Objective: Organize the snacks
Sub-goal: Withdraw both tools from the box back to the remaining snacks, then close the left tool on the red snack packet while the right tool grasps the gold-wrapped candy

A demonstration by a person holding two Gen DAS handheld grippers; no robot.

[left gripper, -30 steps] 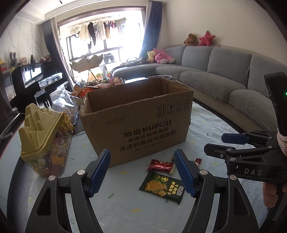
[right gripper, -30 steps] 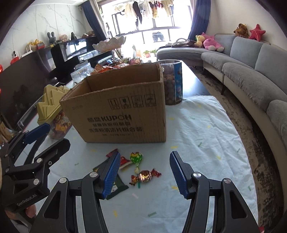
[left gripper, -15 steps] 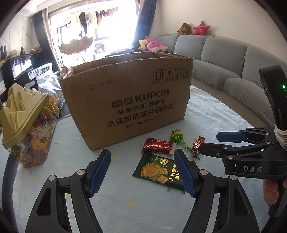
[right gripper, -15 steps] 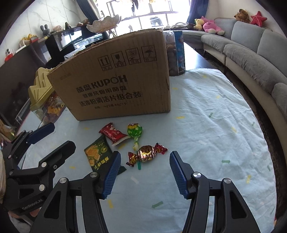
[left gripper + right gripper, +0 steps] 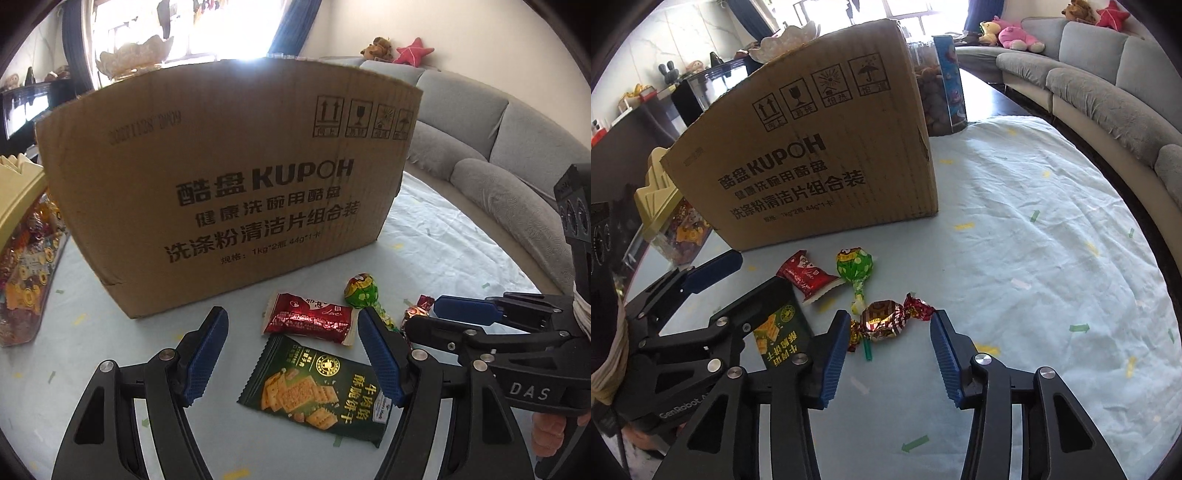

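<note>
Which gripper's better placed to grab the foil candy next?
Right. The right gripper is open with the foil-wrapped candy lying between its jaws. The left gripper is also open, but it frames the green cracker packet and the red packet, not the candy.

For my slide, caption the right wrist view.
Open right gripper brackets a foil-wrapped candy lying before the cardboard box.

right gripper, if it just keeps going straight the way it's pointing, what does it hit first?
Most likely the foil-wrapped candy: it lies on the tablecloth just past the open right gripper, between its fingers. The green lollipop and cardboard box lie beyond. Height above the cloth is unclear.
</note>
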